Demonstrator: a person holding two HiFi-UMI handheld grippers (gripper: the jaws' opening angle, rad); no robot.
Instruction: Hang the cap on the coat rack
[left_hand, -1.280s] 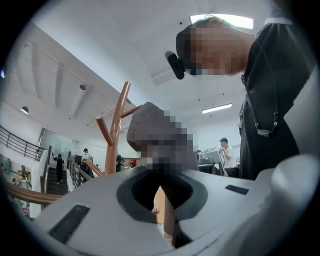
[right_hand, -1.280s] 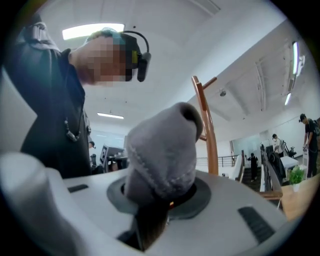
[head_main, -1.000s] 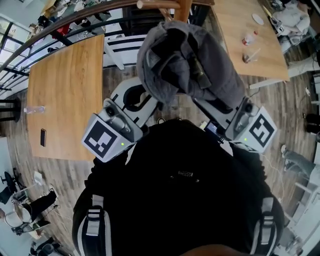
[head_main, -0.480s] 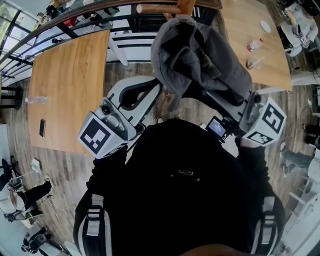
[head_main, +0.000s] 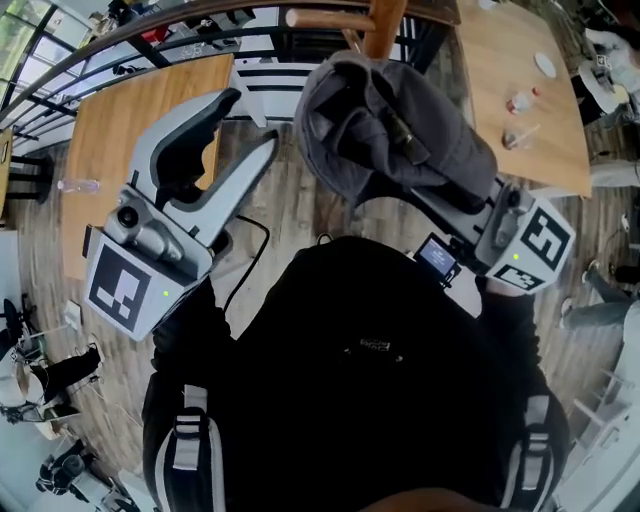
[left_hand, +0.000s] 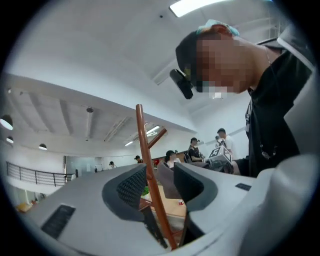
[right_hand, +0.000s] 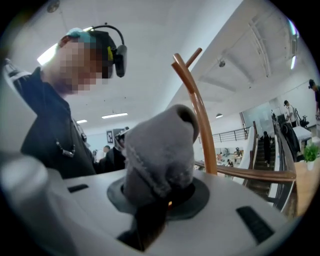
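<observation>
Left tool (head_main: 250, 118) swung off the cap (head_main: 390, 130), opening empty; right tool (right_hand: 159, 197) clenches it.

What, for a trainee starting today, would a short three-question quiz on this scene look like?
1. True or false: the right gripper is clamped on the cap.
2. Which is nearest the cap: A) a table, B) the rack, C) the floor?
3. Fill in: the cap's colour is ___.
Key: 1 true; 2 B; 3 grey.
</observation>
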